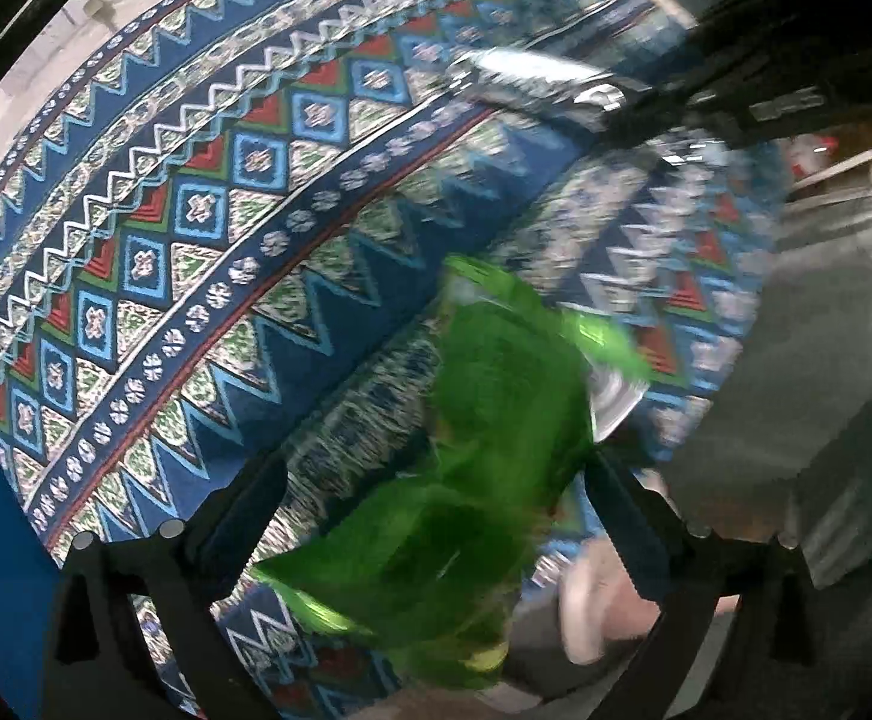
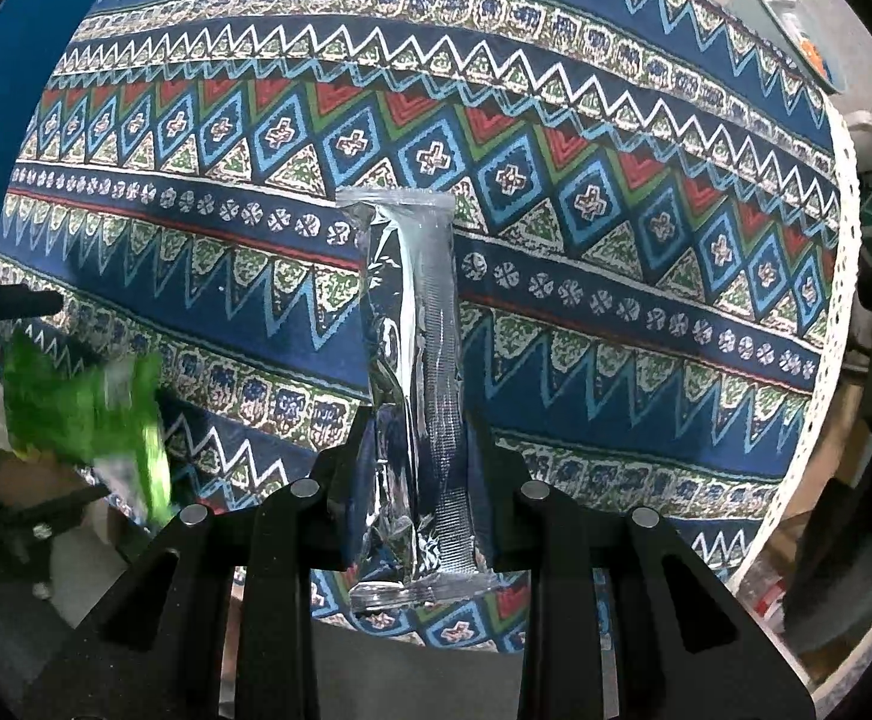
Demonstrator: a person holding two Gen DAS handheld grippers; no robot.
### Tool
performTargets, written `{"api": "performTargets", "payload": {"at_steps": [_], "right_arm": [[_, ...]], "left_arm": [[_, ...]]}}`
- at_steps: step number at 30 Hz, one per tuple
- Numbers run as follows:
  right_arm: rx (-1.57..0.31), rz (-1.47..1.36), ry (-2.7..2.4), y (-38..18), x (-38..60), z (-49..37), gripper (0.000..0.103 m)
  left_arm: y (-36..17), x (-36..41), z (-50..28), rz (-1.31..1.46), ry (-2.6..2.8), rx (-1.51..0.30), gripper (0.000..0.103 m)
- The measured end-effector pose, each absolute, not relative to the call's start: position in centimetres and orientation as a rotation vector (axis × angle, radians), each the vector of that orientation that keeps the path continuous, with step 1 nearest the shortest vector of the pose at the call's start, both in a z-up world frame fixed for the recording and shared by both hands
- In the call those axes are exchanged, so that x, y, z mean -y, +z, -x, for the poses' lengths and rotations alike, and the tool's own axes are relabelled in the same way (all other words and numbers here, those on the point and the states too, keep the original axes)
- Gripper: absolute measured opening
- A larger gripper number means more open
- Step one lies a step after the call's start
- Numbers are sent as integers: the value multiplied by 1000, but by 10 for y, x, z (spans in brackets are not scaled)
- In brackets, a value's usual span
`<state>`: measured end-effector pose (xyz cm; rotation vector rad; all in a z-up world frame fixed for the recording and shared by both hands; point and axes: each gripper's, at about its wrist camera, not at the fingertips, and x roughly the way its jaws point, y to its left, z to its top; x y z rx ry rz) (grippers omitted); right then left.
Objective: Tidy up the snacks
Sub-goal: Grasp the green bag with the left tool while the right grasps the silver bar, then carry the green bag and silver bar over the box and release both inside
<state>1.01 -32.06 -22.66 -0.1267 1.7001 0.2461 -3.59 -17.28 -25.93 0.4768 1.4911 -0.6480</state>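
Observation:
A green snack bag (image 1: 466,480) sits between the fingers of my left gripper (image 1: 436,492), blurred by motion; the fingers stand wide apart beside it, so the hold is unclear. The same bag shows at the left of the right wrist view (image 2: 87,408). My right gripper (image 2: 417,438) is shut on a long silver foil snack pack (image 2: 417,360) and holds it above the patterned cloth. The silver pack and the right gripper also appear at the top right of the left wrist view (image 1: 532,81).
A blue, red and green patterned tablecloth (image 2: 616,192) covers the table. Its white lace edge (image 2: 826,360) runs down the right. A pale box (image 2: 796,18) lies at the far right corner. A person's grey clothing (image 1: 826,330) is at the right.

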Motion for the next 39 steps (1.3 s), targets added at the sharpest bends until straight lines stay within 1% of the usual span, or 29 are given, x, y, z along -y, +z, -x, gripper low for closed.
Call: {"api": "performTargets", "payload": {"at_steps": [1,3,5,6,9,12,14,18,19,22,33,39], "right_arm": [[-1699,124,241,-229,301,-11,27],[-1691,114,235,-236,296,-14,27],[-1686,107,222,-238,299,-14,28],[-1683,101,218,-242,302,-18,28],[-1680,100,210,-245,303,-22,30],[-1674,100,201,-250,303,-27,32],[-1669,100,198,-257,300,-36,32],[-1651,114,186,-266,299,-45,32],[-1649,121,189,-267,298,-47,28],[-1626,140,195,-267,281,-52,27],[-1544,97,230,-234,263,-73,27],[-1480,100,248,-207,253,-85,27]], "left_arm": [[-265,175,35,-484,-623,-1497,96],[-270,174,28,-401,-599,-1504,92],[-269,172,20,-378,-569,-1498,85],[-270,172,17,-368,-563,-1495,85],[-269,170,8,-334,-539,-1483,77],[-266,168,-6,-328,-517,-1463,61],[-266,168,-10,-320,-510,-1458,56],[-269,161,-24,-292,-496,-1456,54],[-270,158,-25,-289,-495,-1455,53],[-268,151,-31,-284,-490,-1445,50],[-214,99,-41,-243,-437,-1342,48],[-178,85,-26,-227,-392,-1287,48]]}}
